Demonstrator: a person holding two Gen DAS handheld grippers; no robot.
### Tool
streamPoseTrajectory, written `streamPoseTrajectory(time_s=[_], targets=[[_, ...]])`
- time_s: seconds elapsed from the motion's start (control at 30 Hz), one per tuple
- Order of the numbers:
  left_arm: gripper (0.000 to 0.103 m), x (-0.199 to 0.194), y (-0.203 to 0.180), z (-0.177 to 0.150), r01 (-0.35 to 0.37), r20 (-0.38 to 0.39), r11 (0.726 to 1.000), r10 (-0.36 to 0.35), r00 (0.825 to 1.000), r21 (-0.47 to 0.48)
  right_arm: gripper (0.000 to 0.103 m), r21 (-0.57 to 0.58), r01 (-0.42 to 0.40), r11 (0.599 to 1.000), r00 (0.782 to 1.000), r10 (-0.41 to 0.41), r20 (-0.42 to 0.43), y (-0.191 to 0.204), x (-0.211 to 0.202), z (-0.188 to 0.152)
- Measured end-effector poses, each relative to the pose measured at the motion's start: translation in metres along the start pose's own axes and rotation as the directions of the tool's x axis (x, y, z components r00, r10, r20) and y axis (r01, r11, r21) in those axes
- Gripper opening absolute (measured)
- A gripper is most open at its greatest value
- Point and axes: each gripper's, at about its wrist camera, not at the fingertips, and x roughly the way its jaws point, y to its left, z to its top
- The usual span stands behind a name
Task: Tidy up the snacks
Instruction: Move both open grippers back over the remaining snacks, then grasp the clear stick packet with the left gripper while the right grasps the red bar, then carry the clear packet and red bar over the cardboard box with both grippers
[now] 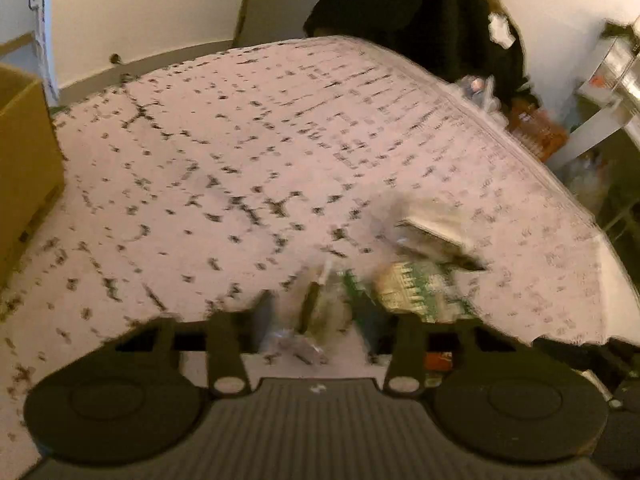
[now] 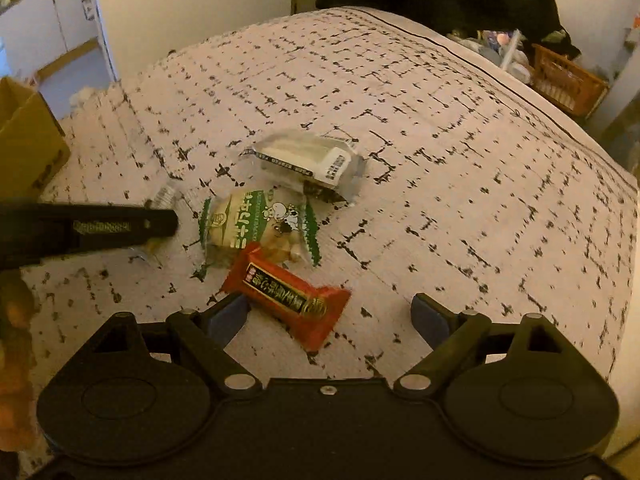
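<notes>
Reaching into the little heap of snacks on the patterned bed cover, toward its near edge, the left gripper (image 2: 160,224) had its jaws drawn narrow around a small clear wrapper (image 2: 166,194); blur hid whether they pinched it. The right gripper (image 2: 332,316) hung with jaws spread wide over the red packet (image 2: 286,294), which lay partly on the green-and-white packet (image 2: 256,224), the clear-wrapped white packet (image 2: 308,160) just beyond. Picking was in hand; next, closing on the red packet seemed due.

Left wrist view blurred
Small clear packet (image 1: 298,346) betw. left gripper (image 1: 316,316) fingers: contents unreadable; cardboard box (image 2: 28,140) cut off.
</notes>
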Motion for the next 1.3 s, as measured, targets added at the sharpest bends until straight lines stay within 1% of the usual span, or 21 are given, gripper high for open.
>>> streamPoseTrajectory(time_s=[0.03,0.1,0.2,0.27,0.3,0.33,0.4,0.47,0.53,0.63,0.77,1.0,1.1,1.2,1.3], targets=[[0.017,0.000,0.002,0.001,-0.014,-0.002,1.000,0.014,1.000,-0.002,0.089,-0.020,0.015,1.000,1.000,-0.015,0.001,0.003,0.002,0.002],[0.017,-0.001,0.010,0.004,0.014,-0.010,0.999,-0.014,1.000,-0.031,0.089,-0.047,0.024,0.999,1.000,-0.023,0.009,0.008,0.005,0.005],[0.016,-0.005,0.017,0.005,-0.009,-0.005,0.999,0.009,1.000,-0.031,0.089,-0.068,0.029,0.997,0.999,-0.028,0.021,0.012,0.011,0.010],[0.016,-0.009,0.024,0.005,-0.015,-0.008,0.998,0.014,1.000,-0.053,0.087,-0.083,0.038,0.996,0.999,-0.035,0.034,0.014,0.014,0.012],[0.016,-0.013,0.027,0.004,-0.016,-0.007,0.998,0.016,1.000,-0.062,0.081,-0.086,0.037,0.996,0.999,-0.034,0.040,0.015,0.015,0.013],[0.016,-0.016,0.030,0.004,-0.019,-0.005,0.998,0.019,1.000,-0.066,0.072,-0.090,0.024,0.996,0.999,-0.020,0.047,0.015,0.014,0.014],[0.016,-0.024,0.035,0.002,-0.025,0.002,0.997,0.025,1.000,-0.067,0.032,-0.104,-0.031,0.994,0.998,0.036,0.049,0.018,0.011,0.015],[0.016,-0.032,0.041,0.001,-0.030,0.007,0.997,0.030,1.000,-0.074,0.022,-0.140,-0.030,0.990,0.999,0.036,0.040,0.023,0.007,0.014],[0.016,-0.038,0.045,-0.001,-0.034,0.006,0.996,0.035,0.999,-0.080,0.022,-0.149,-0.038,0.988,0.999,0.041,0.021,0.026,0.003,0.014],[0.016,-0.047,0.047,-0.005,-0.038,0.004,0.996,0.038,0.999,-0.078,0.022,-0.121,-0.054,0.991,0.999,0.054,-0.001,0.028,-0.004,0.012],[0.016,-0.066,0.047,-0.011,-0.030,0.022,0.997,0.032,0.999,-0.072,0.022,-0.101,-0.057,0.993,0.998,0.058,0.009,0.033,-0.022,0.010],[0.016,-0.097,0.050,-0.012,-0.021,0.059,0.996,0.026,0.998,-0.084,0.022,-0.056,-0.079,0.995,0.993,0.084,0.086,0.043,-0.063,0.018],[0.016,-0.112,0.053,-0.008,-0.019,0.089,0.997,0.026,0.996,-0.080,0.022,-0.045,-0.082,0.996,0.989,0.087,0.123,0.048,-0.079,0.022],[0.016,-0.128,0.057,-0.005,-0.018,0.120,0.996,0.028,0.992,-0.083,0.022,-0.003,-0.091,0.996,0.983,0.090,0.158,0.054,-0.095,0.025],[0.016,-0.148,0.062,-0.003,-0.014,0.163,0.996,0.027,0.986,-0.084,0.022,0.014,-0.094,0.995,0.974,0.089,0.209,0.063,-0.113,0.026]])
